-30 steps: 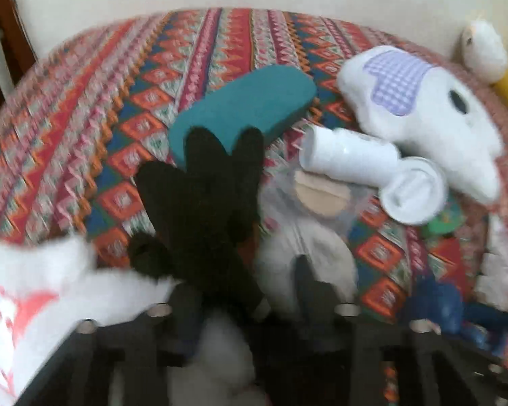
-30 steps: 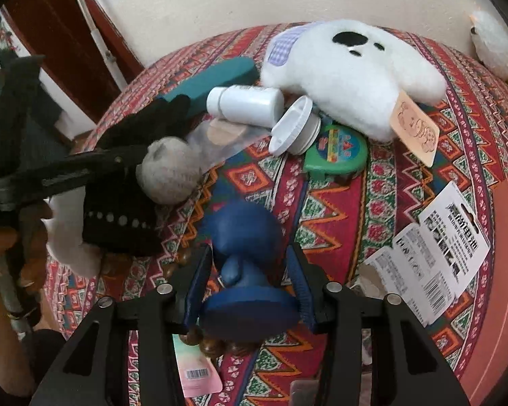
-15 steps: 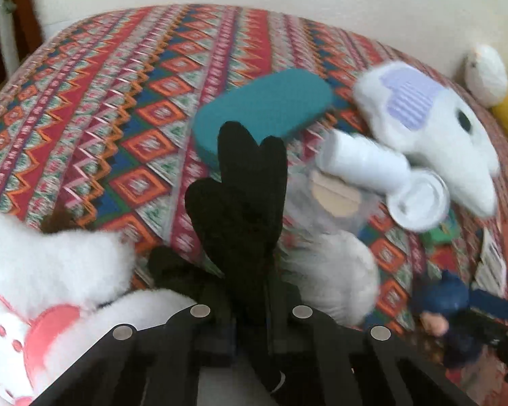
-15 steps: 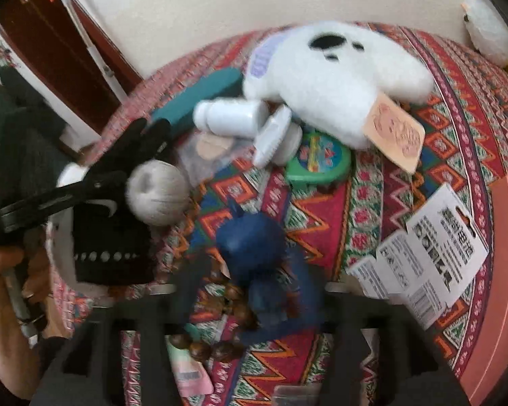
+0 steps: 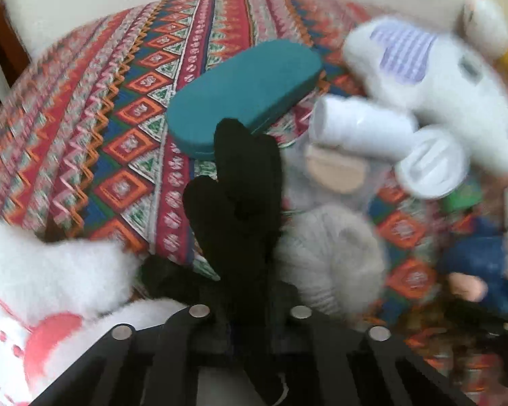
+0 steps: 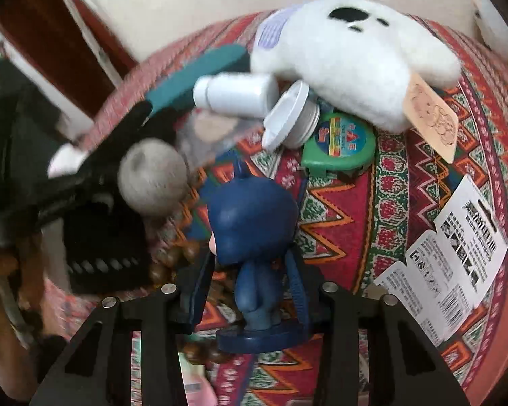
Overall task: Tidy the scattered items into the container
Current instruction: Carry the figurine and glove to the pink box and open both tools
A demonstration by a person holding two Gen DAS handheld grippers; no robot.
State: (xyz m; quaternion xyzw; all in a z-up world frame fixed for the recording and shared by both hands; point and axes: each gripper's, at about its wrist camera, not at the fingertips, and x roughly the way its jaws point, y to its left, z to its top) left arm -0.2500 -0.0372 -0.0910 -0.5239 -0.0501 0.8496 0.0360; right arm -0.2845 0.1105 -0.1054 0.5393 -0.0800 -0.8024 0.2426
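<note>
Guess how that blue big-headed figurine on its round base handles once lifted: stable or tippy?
The blue big-headed figurine is probably top-heavy: its head outsizes its body. It looks like rigid, glossy plastic, so it may pivot or slip in the right tongs, which flank its narrow body.

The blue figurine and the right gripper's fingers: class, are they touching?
Touching. The right wrist view shows the blue figurine lifted clear of the cloth, its body pinched between the right gripper fingers.

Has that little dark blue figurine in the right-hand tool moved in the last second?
Yes. The dark blue figurine has been lifted off the patterned cloth and stood upright between the right gripper fingers, nearer the green round tin.
</note>
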